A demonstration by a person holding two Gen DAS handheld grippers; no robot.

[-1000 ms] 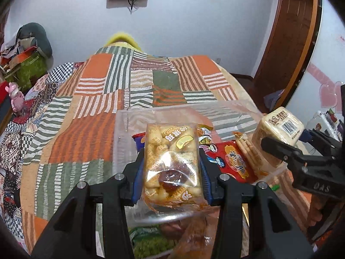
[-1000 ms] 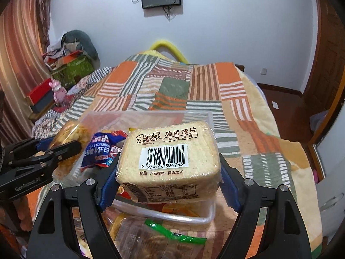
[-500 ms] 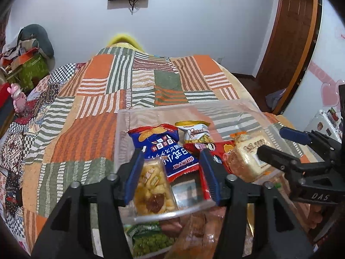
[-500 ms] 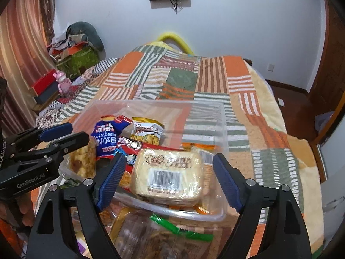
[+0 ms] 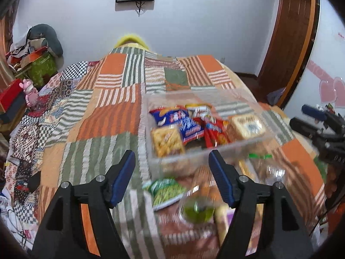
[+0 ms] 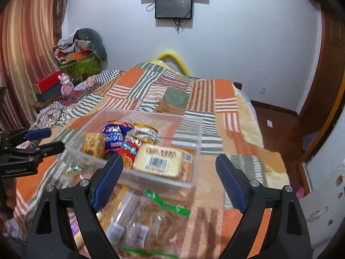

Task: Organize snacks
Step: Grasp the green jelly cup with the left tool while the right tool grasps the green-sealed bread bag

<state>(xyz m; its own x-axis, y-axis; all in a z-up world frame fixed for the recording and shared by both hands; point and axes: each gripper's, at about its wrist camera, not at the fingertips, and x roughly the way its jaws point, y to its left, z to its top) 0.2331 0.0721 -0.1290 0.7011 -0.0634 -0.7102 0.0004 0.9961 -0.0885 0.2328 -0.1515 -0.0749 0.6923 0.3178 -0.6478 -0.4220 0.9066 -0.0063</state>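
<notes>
Now both tools are empty: left tool [image 5: 171, 177] and right tool [image 6: 169, 182] hang spread wide, pulled back from the clear bin [image 6: 195, 129] on the bed [image 5: 107, 116], toward its foot end. A second ago each pinched a packet; the biscuit bag [image 5: 167, 141] and the bread pack [image 6: 160, 161] now lie inside the bin. Two more items sorted. Count in bin: about six packets, namely biscuit bag, bread pack, one blue bag [image 6: 113, 137], roughly three others overlapping. Outside, nearer the bed's foot edge: green packet [image 5: 167, 188], a clear bag [image 6: 151, 218], others too blurred to count.
</notes>
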